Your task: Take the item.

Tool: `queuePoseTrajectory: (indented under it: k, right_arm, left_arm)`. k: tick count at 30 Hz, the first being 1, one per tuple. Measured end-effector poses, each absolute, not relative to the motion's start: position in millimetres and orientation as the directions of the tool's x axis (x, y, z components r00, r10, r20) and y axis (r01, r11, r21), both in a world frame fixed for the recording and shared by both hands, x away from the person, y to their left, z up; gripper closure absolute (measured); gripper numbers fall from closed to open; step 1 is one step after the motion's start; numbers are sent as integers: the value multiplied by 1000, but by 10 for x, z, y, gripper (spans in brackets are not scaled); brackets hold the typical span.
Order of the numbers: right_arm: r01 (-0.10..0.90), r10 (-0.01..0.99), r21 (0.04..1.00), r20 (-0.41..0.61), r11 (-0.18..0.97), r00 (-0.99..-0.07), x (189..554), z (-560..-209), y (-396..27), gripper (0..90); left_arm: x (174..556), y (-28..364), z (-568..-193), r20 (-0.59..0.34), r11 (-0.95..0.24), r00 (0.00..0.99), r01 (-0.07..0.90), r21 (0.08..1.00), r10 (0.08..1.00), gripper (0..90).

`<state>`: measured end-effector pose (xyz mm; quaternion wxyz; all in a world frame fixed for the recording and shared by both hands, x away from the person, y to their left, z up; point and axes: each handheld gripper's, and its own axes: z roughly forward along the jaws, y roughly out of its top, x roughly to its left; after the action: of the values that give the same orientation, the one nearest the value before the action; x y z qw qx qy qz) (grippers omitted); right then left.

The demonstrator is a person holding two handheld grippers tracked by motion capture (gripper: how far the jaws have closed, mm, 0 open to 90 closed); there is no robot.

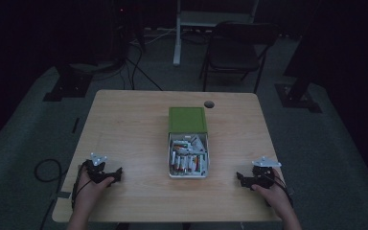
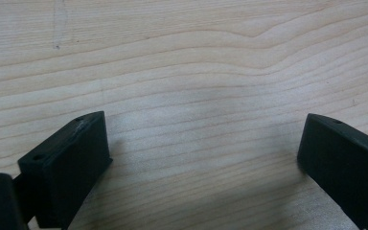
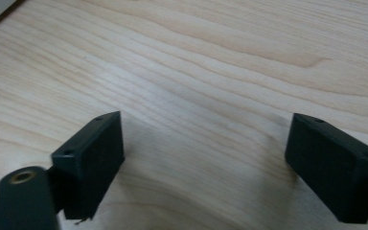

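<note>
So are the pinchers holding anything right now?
No. The left gripper and right gripper are both open over bare table, with nothing between their jaws.

table [image 2: 182,57]: pale wood, smooth, matt grain | left gripper [image 2: 203,158]: black matt plastic

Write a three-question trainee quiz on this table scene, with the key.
1. True or false: the left gripper holds a battery.
2. What lies in the open white tray in front of the green box?
A. screws B. batteries C. pens
3. On what do both hands rest, the right gripper included?

Key:
1. False; its jaws stand open over bare wood.
2. B
3. The wooden table, near its front edge, one either side of the tray.
</note>
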<state>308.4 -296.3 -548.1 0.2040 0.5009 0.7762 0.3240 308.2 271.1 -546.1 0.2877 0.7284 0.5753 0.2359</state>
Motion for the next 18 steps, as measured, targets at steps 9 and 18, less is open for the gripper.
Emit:
queuePoseTrajectory:
  k: [9,18]
  right_arm:
    - [636,900,709,2,305,-435,3040,-5409,-2890,133]
    - [628,901,723,19,287,-433,3012,-5284,-2846,133]
  left_arm:
    - [3086,2711,-5462,12,-172,226,703,690,974,35]
    - [3083,2703,-5463,14,-161,210,707,688,978,24]
